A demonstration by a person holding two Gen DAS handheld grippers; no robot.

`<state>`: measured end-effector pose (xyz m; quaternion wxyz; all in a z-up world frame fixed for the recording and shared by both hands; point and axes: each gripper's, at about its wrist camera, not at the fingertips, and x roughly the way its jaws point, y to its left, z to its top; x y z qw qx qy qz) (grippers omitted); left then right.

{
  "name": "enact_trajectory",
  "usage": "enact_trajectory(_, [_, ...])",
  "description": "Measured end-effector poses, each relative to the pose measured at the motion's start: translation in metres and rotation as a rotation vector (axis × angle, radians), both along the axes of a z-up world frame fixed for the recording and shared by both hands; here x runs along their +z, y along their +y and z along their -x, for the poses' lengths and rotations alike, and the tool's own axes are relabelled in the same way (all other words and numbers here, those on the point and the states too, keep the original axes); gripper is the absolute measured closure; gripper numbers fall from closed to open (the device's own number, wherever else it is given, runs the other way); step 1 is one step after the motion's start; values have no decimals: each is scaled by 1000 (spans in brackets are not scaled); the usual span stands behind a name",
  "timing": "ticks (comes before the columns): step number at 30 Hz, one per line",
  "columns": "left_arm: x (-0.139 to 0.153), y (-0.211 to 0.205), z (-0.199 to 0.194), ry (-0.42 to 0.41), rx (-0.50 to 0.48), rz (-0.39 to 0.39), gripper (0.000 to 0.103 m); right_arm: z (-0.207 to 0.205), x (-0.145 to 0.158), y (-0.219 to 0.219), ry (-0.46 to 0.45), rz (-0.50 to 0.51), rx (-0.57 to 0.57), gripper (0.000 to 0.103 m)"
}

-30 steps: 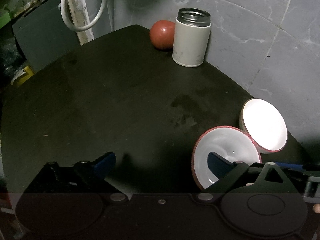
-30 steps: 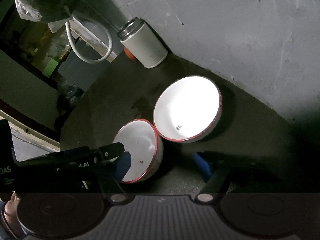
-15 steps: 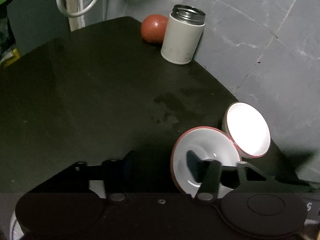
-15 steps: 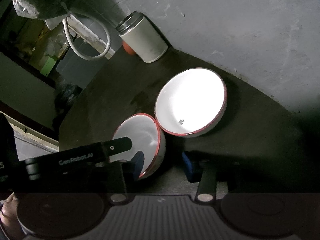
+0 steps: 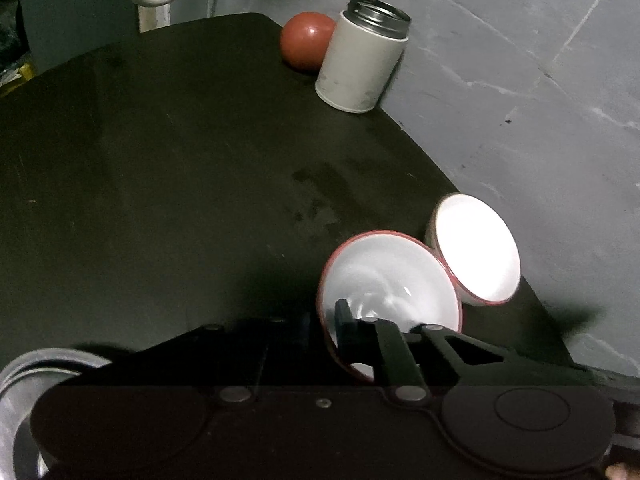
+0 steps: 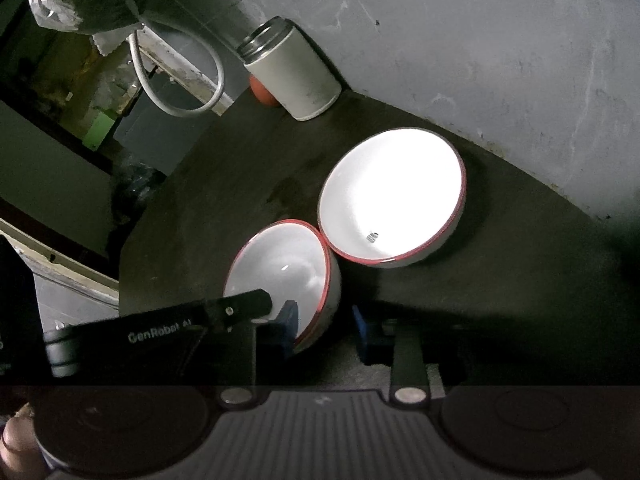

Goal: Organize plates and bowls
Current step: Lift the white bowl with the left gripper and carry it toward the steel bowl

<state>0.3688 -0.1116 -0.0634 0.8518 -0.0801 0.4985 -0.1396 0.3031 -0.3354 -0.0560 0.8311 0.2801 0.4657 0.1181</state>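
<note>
1. My left gripper [image 5: 320, 326] is closed on the near bowl [image 5: 390, 276]: one finger sits inside the white basin, and the other, outside the wall, is lost in shadow, so I read the grip from the narrow gap across the red rim.
2. From the right wrist camera I see the same near bowl [image 6: 288, 268] with the left tool's black finger lying over its near edge.
3. My right gripper [image 6: 326, 330] stands apart, jaws spread (blue pads on both fingers). The left pad is just inside the near bowl's rim, the right pad is outside its wall, and I see no squeeze on it.
4. The near bowl sits on the dark table [image 5: 160, 180], its rim touching the far bowl [image 5: 476, 252], which stands close to the grey wall [image 5: 540, 100].
5. At the table's far corner a white canister [image 5: 360, 68] stands upright with a red ball [image 5: 304, 44] just behind it.
</note>
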Motion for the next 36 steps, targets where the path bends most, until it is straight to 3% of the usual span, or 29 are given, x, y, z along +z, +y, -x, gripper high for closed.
enact_trajectory(9, [3,2,17,-19,4,10,91,7,5,3,-24,25,31,81])
enact_trajectory(17, [21,7,35,-92,5,26,91,21,22,3,-102,35,59,81])
enact_trajectory(25, [46,26,69,-175,-23,95,91,48,45,-1,-205,38,149,81])
enact_trajectory(36, [54,35,115,-183,-39,130,91,84,66,3,-252,78,266,81])
